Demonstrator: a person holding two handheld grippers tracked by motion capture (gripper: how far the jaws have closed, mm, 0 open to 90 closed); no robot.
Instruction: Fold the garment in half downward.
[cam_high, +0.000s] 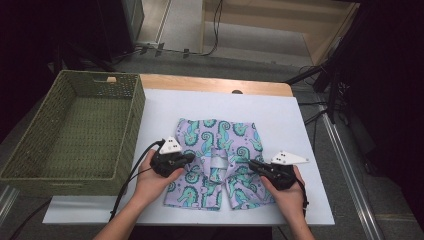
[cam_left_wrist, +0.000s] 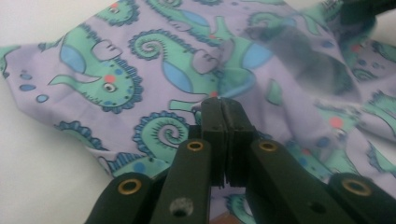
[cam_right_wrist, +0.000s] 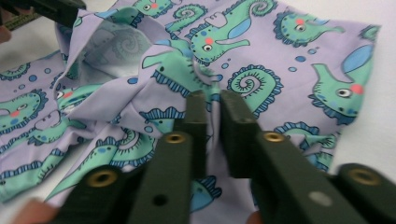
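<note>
Lilac shorts (cam_high: 220, 132) printed with green seahorses lie flat on the white board (cam_high: 295, 130), legs toward me. My left gripper (cam_high: 191, 158) sits at the shorts' left leg, its jaws pressed together on a fold of the cloth (cam_left_wrist: 116, 70); its tip (cam_left_wrist: 222, 105) is on the fabric. My right gripper (cam_high: 251, 163) is at the right leg. In the right gripper view its jaws (cam_right_wrist: 212, 100) pinch a raised ridge of the shorts (cam_right_wrist: 280, 46). The fabric bunches up between the two grippers.
A green woven basket (cam_high: 132, 115) stands at the left of the board, its inside bare. Bare white board lies behind and to the right of the shorts. The wooden table edge (cam_high: 215, 82) runs along the back. Cables trail from both grippers.
</note>
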